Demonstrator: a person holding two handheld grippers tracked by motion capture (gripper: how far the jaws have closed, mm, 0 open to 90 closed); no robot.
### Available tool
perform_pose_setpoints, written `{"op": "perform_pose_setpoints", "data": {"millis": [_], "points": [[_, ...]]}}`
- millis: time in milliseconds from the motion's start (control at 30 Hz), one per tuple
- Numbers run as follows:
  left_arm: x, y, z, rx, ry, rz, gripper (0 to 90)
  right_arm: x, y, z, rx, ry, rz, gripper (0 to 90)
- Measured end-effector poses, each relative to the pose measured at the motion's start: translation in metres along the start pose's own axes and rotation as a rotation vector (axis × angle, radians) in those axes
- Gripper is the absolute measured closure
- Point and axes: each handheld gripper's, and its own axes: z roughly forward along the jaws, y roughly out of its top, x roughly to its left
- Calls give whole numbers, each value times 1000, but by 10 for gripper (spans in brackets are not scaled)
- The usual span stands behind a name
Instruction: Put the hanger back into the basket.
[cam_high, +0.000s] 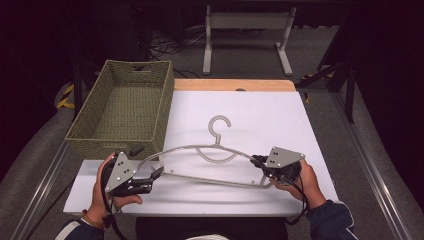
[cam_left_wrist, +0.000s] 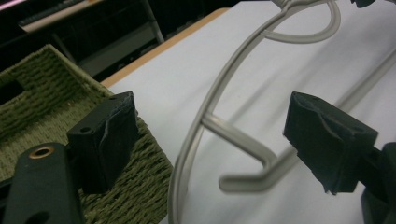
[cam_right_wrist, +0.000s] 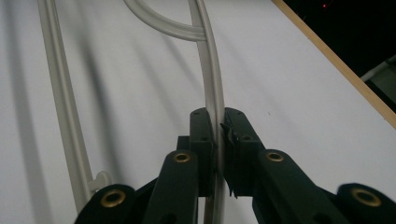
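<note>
On the white table top (cam_high: 280, 115) we see a pale grey hanger (cam_high: 210, 155) lying near the front edge. The table is flat and smooth, with a strip of light wood (cam_high: 235, 85) along its far side. Past it the room is dark, with a grey carpet floor (cam_high: 310, 50), a white metal frame (cam_high: 247, 30) and some black cables (cam_high: 165, 47).

A green woven basket (cam_high: 125, 107) sits at the left of the table. It is a box shape with rough, bumpy walls and a cut-out handle hole.

The hanger looks like smooth plastic, with a round hook, a curved top and a thin straight bar below.

Our right gripper (cam_right_wrist: 218, 135) has its black jaws squeezed tight on the hanger's curved arm at the right end. Our left gripper (cam_left_wrist: 210, 140) has its jaws wide apart, one on each side of the hanger's left end. They hold nothing. The left end may be lifted a little off the table, but it is hard to tell.
</note>
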Motion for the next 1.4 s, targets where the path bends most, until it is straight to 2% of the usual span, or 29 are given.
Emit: {"op": "perform_pose_setpoints", "data": {"millis": [67, 167, 333, 533, 600, 733, 767, 867, 967, 1100, 1133, 1367, 1400], "points": [[-1, 1, 5, 20, -1, 11, 200, 4, 2, 4, 4, 2, -20, 830], [-6, 2, 17, 78, -6, 37, 221, 10, 7, 8, 11, 16, -58, 829], [-12, 2, 37, 193, -19, 94, 305, 18, 15, 13, 23, 16, -92, 829], [-13, 5, 53, 276, -18, 129, 462, 22, 23, 18, 38, 7, -118, 828], [-14, 6, 58, 285, -21, 146, 530, 23, 27, 20, 46, -2, -121, 828], [-15, 10, 67, 301, -20, 168, 564, 25, 32, 21, 54, -9, -135, 828], [-17, 12, 72, 318, -18, 175, 627, 26, 35, 21, 56, -12, -145, 828], [-18, 14, 76, 324, -30, 194, 687, 27, 37, 22, 56, -12, -154, 827], [-21, 17, 80, 330, -34, 224, 708, 28, 39, 22, 58, -15, -164, 826], [-22, 20, 83, 339, -34, 224, 748, 26, 39, 22, 66, -17, -159, 823], [-22, 21, 84, 339, -38, 235, 752, 25, 39, 22, 66, -14, -153, 821], [-27, 27, 88, 365, -51, 296, 780, 19, 41, 19, 63, -67, -143, 788], [-28, 27, 88, 372, -52, 292, 786, 18, 42, 18, 57, -87, -134, 776]]}}
